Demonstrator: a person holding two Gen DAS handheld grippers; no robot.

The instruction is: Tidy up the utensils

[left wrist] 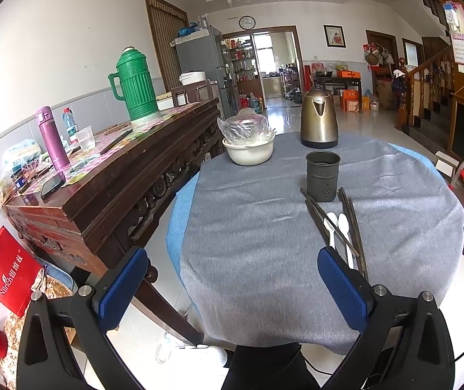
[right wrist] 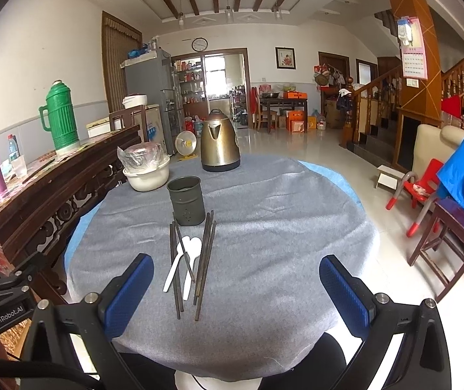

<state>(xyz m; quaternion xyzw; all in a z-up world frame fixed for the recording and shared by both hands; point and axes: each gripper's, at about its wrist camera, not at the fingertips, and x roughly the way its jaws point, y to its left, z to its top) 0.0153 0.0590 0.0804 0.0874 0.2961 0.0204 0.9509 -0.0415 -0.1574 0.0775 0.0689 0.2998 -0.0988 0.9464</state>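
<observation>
Chopsticks [right wrist: 199, 260] and white spoons [right wrist: 188, 260] lie loose on the worktop [right wrist: 280, 227], just in front of the empty holder [right wrist: 186, 200], likely staged for insertion. Left tool [left wrist: 232, 289] and right tool [right wrist: 236, 292] hover nearby, both spread apart, gripping nothing.

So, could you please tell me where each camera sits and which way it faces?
Left wrist: on the open left gripper, looking across the grey table from its left side; chopsticks lie to the right.
Right wrist: on the open right gripper, facing the chopsticks head-on; the left gripper shows at far left.
Both share the holder and kettle.
</observation>
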